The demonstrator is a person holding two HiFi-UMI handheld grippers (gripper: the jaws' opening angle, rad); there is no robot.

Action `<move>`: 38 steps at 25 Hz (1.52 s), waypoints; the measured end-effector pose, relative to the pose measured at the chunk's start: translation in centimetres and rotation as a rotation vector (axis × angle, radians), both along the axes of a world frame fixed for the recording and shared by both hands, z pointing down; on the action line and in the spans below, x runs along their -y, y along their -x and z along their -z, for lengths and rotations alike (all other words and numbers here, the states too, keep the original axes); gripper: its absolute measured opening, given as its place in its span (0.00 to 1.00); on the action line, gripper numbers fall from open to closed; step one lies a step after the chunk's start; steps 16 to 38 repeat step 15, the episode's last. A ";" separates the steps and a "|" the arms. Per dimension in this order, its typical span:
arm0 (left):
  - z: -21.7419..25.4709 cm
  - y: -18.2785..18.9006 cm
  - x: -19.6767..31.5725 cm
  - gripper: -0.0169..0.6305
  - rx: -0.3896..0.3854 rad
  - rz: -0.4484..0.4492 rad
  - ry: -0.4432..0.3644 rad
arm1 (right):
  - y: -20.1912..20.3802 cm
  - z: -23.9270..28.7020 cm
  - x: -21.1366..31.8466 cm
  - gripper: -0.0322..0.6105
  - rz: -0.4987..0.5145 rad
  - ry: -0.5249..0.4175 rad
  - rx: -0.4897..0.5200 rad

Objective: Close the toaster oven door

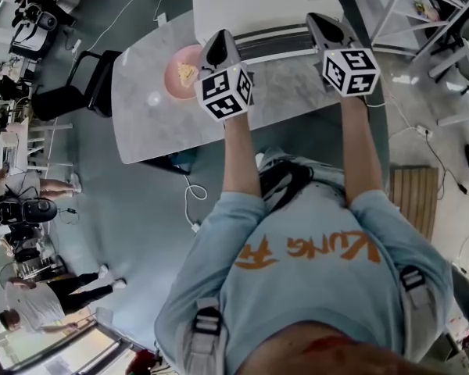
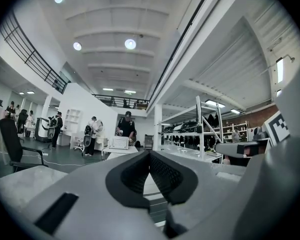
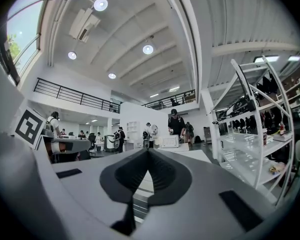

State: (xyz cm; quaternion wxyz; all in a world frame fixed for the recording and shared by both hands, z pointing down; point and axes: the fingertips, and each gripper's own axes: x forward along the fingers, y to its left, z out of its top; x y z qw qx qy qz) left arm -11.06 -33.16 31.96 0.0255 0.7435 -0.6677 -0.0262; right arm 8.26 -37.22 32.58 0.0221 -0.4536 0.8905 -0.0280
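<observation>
Holding left gripper (image 1: 219, 41) and right gripper (image 1: 325, 23) over the grey table (image 1: 152, 131), jaws of each pressed together on nothing, tips pointing at the toaster oven (image 1: 258, 5) sitting at its far edge beside a pink plate (image 1: 178, 75).

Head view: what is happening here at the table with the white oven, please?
A person stands at a grey table with a two-jaw gripper in each hand. The left gripper and the right gripper both have their jaws shut with nothing between them. They are held side by side above the table, just in front of the white toaster oven. A pink plate with some food sits to the left. From above I cannot tell if the oven door is closed.
</observation>
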 end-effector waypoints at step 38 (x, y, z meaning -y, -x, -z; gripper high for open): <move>-0.5 -0.6 -0.2 0.03 0.012 -0.014 0.013 | -0.7 0.7 -0.4 0.05 -0.004 -0.026 -0.014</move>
